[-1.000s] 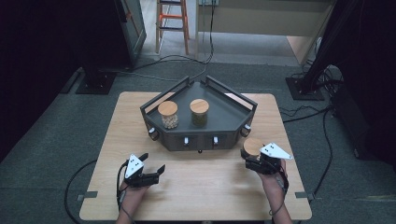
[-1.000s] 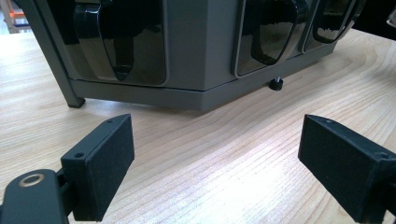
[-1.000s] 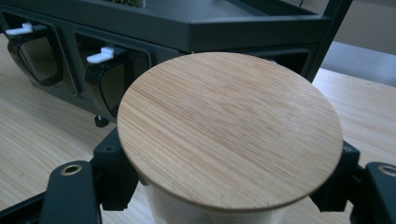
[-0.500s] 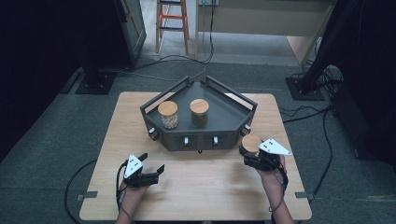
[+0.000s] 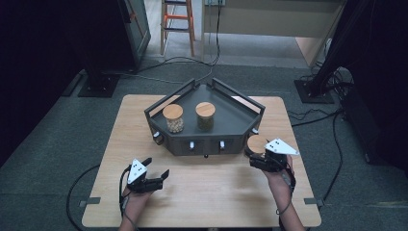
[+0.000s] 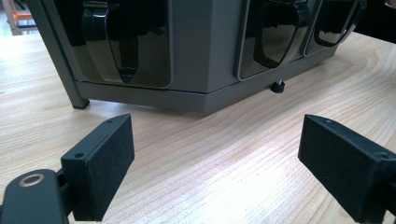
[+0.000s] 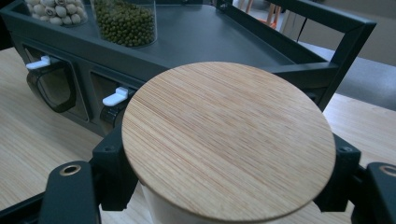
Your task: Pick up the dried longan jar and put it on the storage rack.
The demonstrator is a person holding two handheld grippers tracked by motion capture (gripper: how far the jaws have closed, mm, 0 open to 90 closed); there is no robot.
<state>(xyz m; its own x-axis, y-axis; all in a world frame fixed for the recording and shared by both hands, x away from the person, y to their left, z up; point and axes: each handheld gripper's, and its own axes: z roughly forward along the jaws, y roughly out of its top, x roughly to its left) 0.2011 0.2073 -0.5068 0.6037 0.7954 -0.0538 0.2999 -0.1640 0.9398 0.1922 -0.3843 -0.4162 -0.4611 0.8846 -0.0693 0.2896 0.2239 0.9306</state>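
A jar with a round wooden lid (image 7: 229, 140) sits between the pads of my right gripper (image 7: 224, 186), which is shut on it just below the lid. In the high view this jar (image 5: 256, 143) is beside the right front corner of the dark tray (image 5: 250, 103), with my right gripper (image 5: 260, 161) behind it. Two more wooden-lidded jars stand on the tray, one of pale beans (image 5: 173, 118) and one of green beans (image 5: 205, 115). Low over the table at the front left, my left gripper (image 5: 157, 167) is open, with nothing between its fingers (image 6: 100, 163).
The tray's front wall (image 6: 201, 56) has dark scoop-shaped windows and small white levers (image 7: 114, 97). Raised rails (image 7: 327, 21) run around the tray's back and sides. Bare wooden table (image 5: 211, 192) lies between the two hands. Cables and stands cross the floor beyond the table.
My right gripper and the jar in it have shifted slightly toward the tray's right front corner. The left gripper has not moved.
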